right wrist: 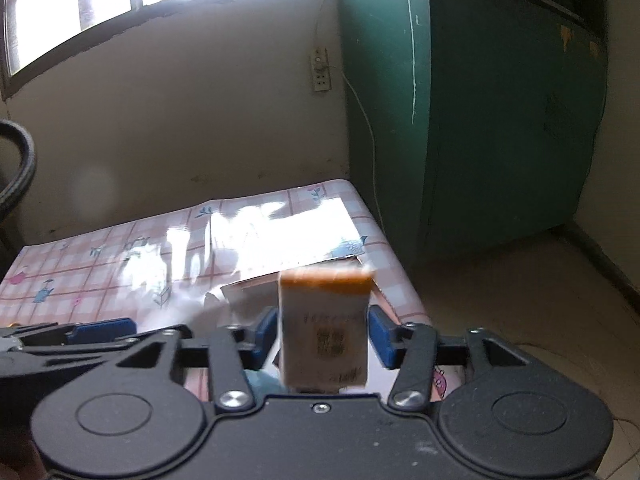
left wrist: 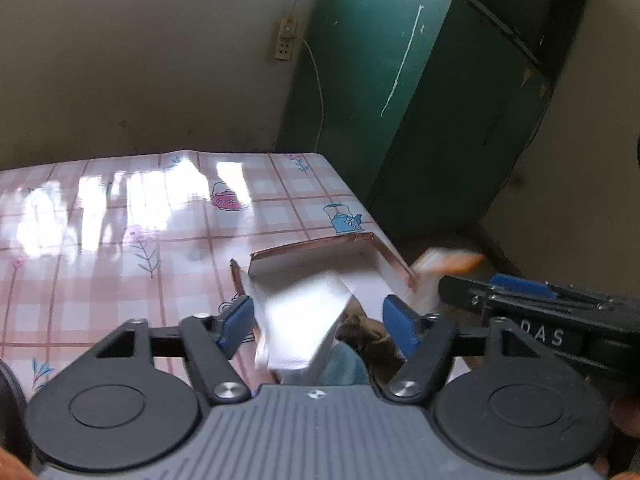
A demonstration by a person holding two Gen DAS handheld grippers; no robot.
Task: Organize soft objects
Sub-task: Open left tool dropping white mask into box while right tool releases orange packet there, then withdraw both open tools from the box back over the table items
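Note:
In the left wrist view my left gripper (left wrist: 320, 320) stands open over a white cardboard box (left wrist: 312, 246) at the table's right edge. A blurred white soft packet (left wrist: 304, 320) hangs tilted between its blue pads, with a gap on the right side. A brown furry thing (left wrist: 370, 334) and a teal thing (left wrist: 346, 362) lie below it. My right gripper (right wrist: 323, 330) is open around an upright white packet with an orange top (right wrist: 324, 328), blurred and loose between the pads, above the box (right wrist: 252, 285). From the left wrist view that gripper (left wrist: 500, 292) and its orange-topped packet (left wrist: 444, 264) are at the right.
The table wears a glossy pink checked cloth (left wrist: 120, 216) with teapot prints. A green metal cabinet (left wrist: 420, 100) stands just past the table's right edge. A wall socket with a white cable (left wrist: 286, 40) is behind it. Bright window glare falls on the cloth (right wrist: 248, 236).

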